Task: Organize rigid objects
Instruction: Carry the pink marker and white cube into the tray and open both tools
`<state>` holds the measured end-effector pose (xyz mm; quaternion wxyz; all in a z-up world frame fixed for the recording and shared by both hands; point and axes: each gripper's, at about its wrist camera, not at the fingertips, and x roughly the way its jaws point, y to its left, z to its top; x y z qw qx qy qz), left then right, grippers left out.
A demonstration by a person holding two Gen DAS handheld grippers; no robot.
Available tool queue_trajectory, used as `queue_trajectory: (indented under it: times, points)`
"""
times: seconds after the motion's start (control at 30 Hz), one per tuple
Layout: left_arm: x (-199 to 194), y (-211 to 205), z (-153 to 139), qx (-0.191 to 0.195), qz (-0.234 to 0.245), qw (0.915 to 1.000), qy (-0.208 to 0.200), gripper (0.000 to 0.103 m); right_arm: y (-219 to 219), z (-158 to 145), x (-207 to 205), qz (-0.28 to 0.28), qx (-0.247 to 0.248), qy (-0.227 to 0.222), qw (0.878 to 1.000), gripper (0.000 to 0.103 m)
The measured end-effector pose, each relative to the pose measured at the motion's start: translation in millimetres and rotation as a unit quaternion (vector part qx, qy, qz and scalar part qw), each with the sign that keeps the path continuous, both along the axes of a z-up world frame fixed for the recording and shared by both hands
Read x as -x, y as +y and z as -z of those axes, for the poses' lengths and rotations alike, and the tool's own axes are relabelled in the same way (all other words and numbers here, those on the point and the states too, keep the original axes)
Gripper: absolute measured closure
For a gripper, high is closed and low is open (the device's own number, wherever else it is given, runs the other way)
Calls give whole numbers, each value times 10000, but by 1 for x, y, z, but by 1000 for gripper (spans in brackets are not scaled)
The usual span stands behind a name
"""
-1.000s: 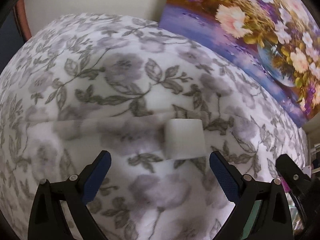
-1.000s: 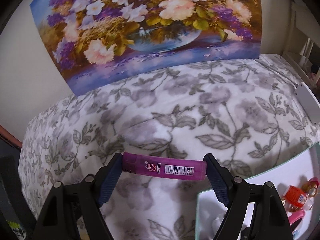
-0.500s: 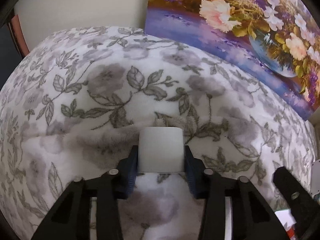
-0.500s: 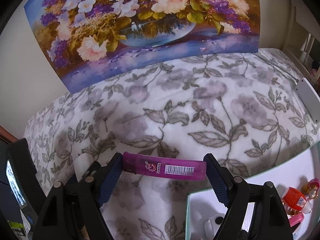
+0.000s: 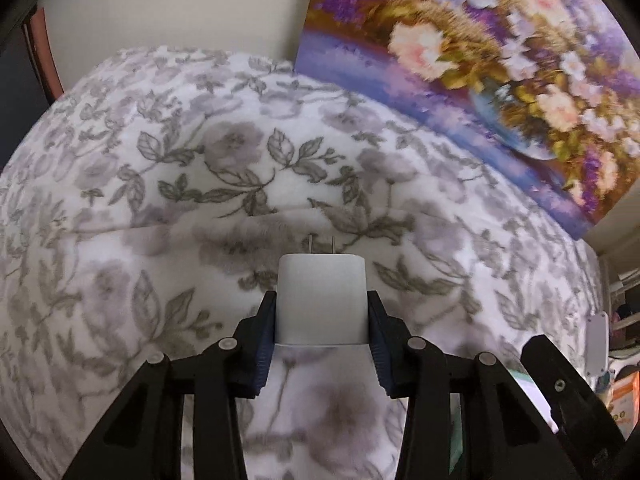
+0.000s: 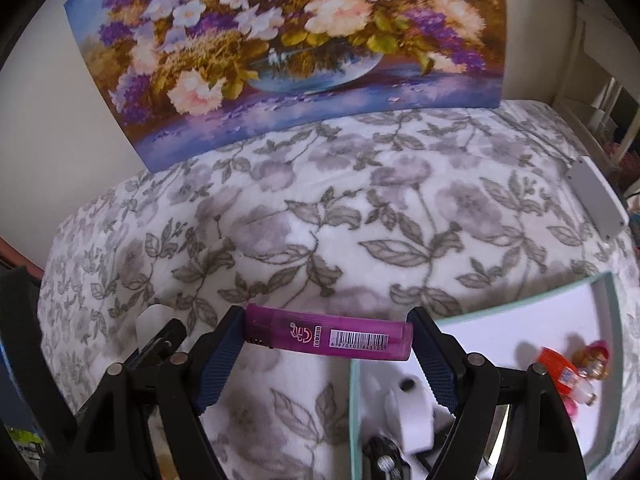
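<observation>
My left gripper (image 5: pixel 322 322) is shut on a white plug adapter (image 5: pixel 322 300) with two metal prongs pointing away, held above the floral blanket (image 5: pixel 200 160). My right gripper (image 6: pixel 328 344) is shut on a purple lighter (image 6: pixel 328 336), gripped end to end and lying crosswise just above the blanket (image 6: pixel 360 220). The left gripper and the adapter (image 6: pixel 150 320) also show at the lower left of the right wrist view. A white tray with a pale green rim (image 6: pixel 520 292) lies at the lower right and holds a small orange bottle (image 6: pixel 560 370) and a white object (image 6: pixel 408 412).
A flower painting (image 6: pixel 300 40) leans against the wall behind the blanket. A flat white device (image 6: pixel 596 200) lies at the blanket's right edge. Shelving (image 6: pixel 612 112) stands at the far right. The right gripper's black body (image 5: pixel 568 392) shows at the lower right of the left wrist view.
My left gripper closed on the white adapter and lifted it off the blanket, so its prongs show. My right gripper kept hold of the lighter and shifted slightly toward the tray.
</observation>
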<state>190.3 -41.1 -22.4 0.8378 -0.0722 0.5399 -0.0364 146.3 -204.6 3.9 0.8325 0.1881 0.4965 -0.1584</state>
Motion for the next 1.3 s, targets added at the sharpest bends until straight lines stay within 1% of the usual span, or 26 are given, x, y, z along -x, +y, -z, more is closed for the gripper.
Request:
queue_trajectory:
  times: [0.13,0.23,0.3,0.37,0.43,0.6,0.7,0.8,1.0,1.17,1.3]
  points:
    - [23,-1,-21,-13,24,10000,-91,59,-8,-23,21,111,-88,-63,9999,20]
    - [46,-6,-37,-15,93,9996,-257,59,-16,-42,41,233,-76,-159,9996,20]
    - [59,-9,-43,-42,144,9994,-324,59,-22,-52,53,334,-25,-209,9992,20]
    - [71,-14,-46,-47,216,9992,-345,59,-28,-56,69,468,-91,-269,9985,20]
    - [84,-20,-48,-34,311,9989,-351,59,-37,-51,88,645,-253,-238,9973,20]
    - [114,-33,-49,-140,530,9978,-365,59,-61,-32,123,994,-539,62,9936,20]
    - [129,-39,-47,-214,703,9966,-370,59,-74,-32,141,1126,-516,73,9923,20]
    - [141,-47,-49,-163,909,9950,-378,59,-82,-30,157,1206,-473,122,9915,20]
    - [163,-64,-46,-288,1294,9904,-379,59,-91,-17,187,1331,-532,333,9891,20]
    - [184,-79,-34,-212,1670,9856,-139,59,-93,-11,201,1322,-479,441,9891,20]
    - [196,-95,-32,-275,1971,9799,-141,59,-96,-8,202,1331,-532,445,9887,19]
